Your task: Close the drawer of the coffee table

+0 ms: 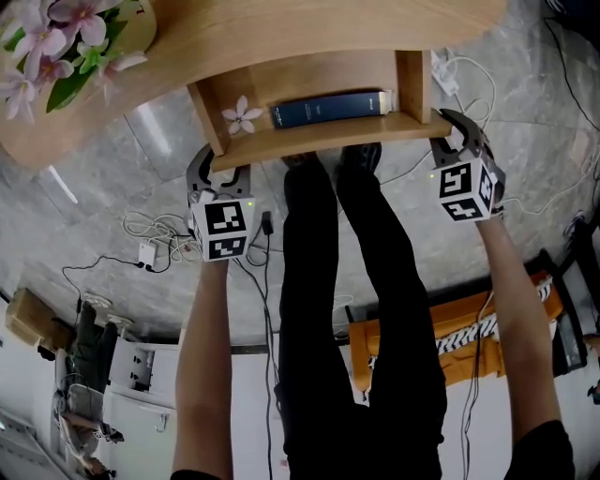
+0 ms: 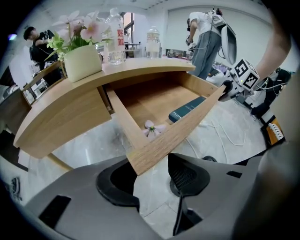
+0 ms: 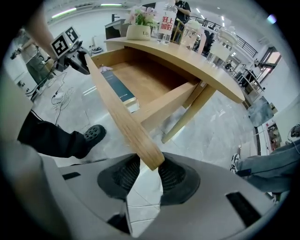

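Observation:
The wooden coffee table has its drawer pulled out; inside lie a dark blue book and a pink flower. My left gripper straddles the left corner of the drawer front. In the left gripper view that gripper is open: the corner rests by the left pad and floor shows before the right pad. My right gripper sits at the right corner. In the right gripper view this gripper has both pads against the end of the drawer front.
A vase of pink flowers and bottles stand on the tabletop. The person's black-clad legs stand just before the drawer. Cables and a power strip lie on the stone floor. An orange frame stands behind; people work farther off.

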Available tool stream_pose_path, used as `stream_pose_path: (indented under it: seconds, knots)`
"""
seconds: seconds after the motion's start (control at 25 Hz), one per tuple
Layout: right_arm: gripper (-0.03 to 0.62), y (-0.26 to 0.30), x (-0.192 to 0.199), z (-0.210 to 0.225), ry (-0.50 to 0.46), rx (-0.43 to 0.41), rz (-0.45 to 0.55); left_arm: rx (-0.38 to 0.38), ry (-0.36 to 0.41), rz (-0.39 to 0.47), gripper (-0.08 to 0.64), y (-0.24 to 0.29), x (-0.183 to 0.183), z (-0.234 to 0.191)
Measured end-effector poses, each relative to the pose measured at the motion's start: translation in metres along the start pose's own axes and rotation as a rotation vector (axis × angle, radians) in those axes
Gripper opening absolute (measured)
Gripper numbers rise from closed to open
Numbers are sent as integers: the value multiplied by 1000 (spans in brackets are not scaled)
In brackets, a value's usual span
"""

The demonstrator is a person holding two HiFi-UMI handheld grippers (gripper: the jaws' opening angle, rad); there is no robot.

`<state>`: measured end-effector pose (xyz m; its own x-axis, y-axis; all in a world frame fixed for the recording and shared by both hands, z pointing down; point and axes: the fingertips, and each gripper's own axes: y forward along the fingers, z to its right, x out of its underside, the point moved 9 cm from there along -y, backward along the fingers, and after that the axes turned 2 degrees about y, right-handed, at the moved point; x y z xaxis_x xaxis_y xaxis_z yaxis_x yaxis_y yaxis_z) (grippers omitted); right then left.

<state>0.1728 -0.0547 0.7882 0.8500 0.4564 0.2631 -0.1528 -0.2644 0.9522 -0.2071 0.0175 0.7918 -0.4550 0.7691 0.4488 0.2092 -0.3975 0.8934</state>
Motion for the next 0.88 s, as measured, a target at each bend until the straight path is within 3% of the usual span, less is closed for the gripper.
stream_pose_path:
  seconds: [0.36, 0.64, 0.88]
  knots:
    - [114, 0, -10, 2, 35, 46, 36, -31, 16, 16, 207, -1, -13, -16]
    - [118, 9, -34, 32, 70, 93, 70, -56, 42, 40, 210, 13, -44, -45]
    - [109, 16, -47, 58, 199, 133, 103, -84, 28, 70, 213, 25, -63, -57]
